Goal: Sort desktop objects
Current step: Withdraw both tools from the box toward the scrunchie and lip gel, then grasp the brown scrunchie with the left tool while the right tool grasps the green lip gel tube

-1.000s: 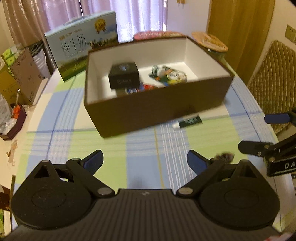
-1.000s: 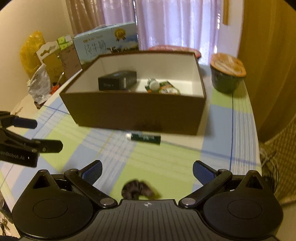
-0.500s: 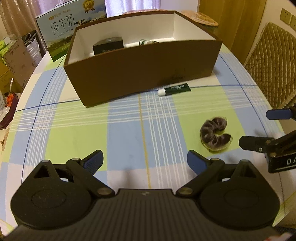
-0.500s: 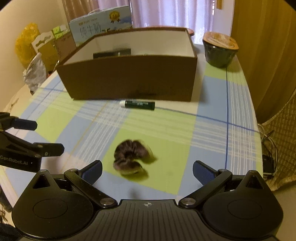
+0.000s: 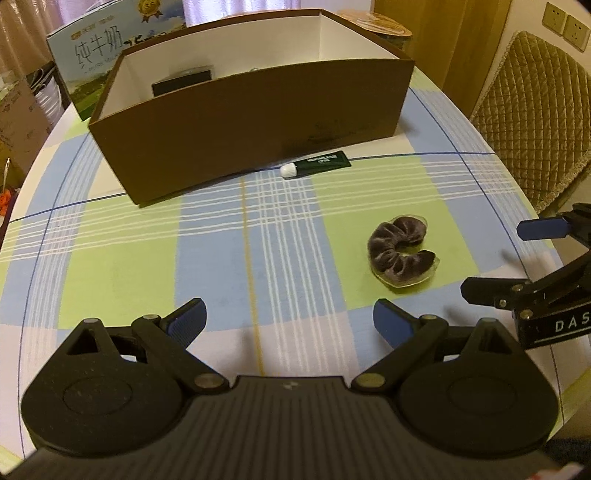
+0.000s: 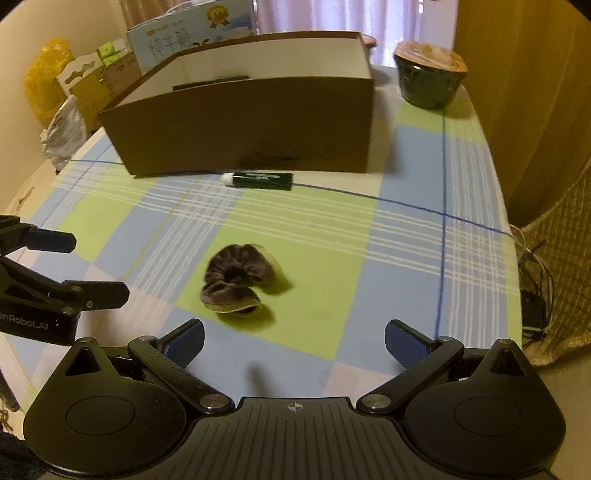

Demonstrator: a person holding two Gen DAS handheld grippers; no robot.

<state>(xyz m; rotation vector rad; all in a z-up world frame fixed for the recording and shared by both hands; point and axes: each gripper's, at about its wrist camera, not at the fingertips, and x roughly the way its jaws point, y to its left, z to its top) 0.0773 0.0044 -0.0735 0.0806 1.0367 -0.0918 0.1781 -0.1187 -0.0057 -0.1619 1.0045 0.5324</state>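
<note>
Both grippers lower than before over plaid tablecloth (image 5: pixel 122 266), fingers (image 5: pixel 186 325) wide, curtains (image 6: pixel 314 14) behind.

A home dining room is showing here. A checked cloth is covering the counter (image 5: pixel 110 266), and curtains (image 6: pixel 314 14) are hanging at 12 o'clock. A quilted chair (image 5: pixel 535 103) is sitting at 2 o'clock.

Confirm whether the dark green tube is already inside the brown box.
No, the dark green tube lies on the checked tablecloth just outside the brown box's front wall.
</note>
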